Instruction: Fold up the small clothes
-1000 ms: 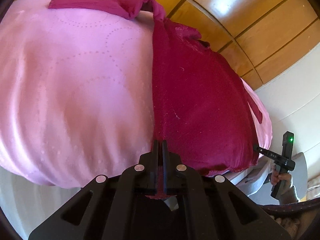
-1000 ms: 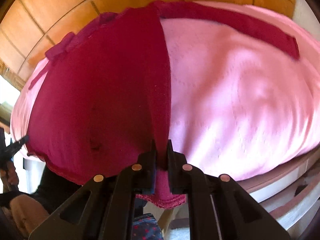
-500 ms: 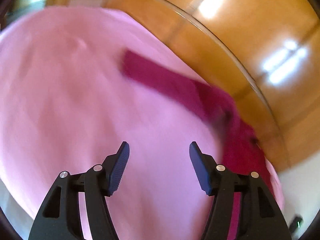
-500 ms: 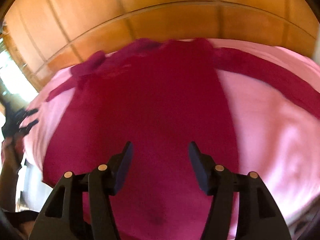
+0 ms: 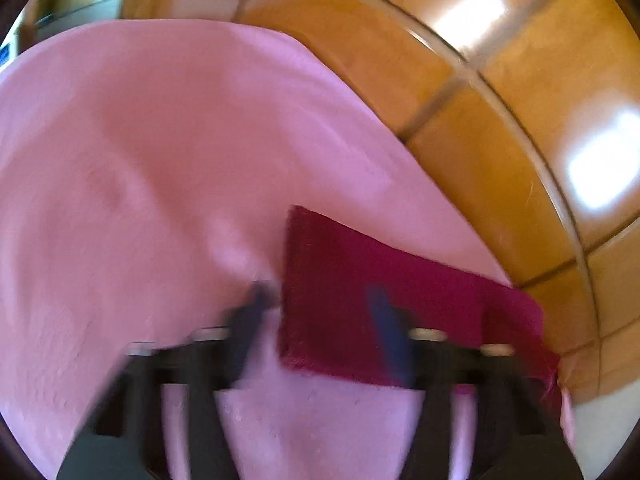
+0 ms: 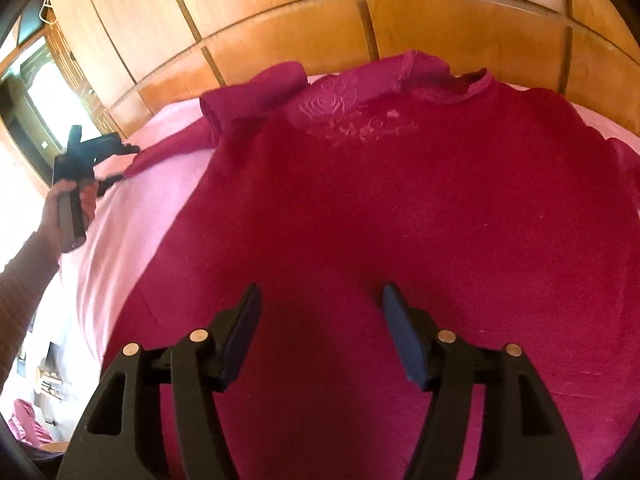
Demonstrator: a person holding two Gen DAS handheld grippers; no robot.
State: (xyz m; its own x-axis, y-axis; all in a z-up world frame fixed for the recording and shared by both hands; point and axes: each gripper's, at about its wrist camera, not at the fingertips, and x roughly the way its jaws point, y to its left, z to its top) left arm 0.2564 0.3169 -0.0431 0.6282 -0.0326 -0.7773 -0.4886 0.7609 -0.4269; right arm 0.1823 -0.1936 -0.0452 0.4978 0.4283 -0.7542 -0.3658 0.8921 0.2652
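Left wrist view: left tongs (image 5: 320, 320) gape around the sleeve (image 5: 360, 300) at 6 o'clock, ready to fold; right tongs (image 6: 322, 320) gape, empty, over the shirt (image 6: 400, 220).

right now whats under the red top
The red top lies spread on a pink sheet, which shows around its left side and under the sleeve. What the sheet covers beneath is hidden.
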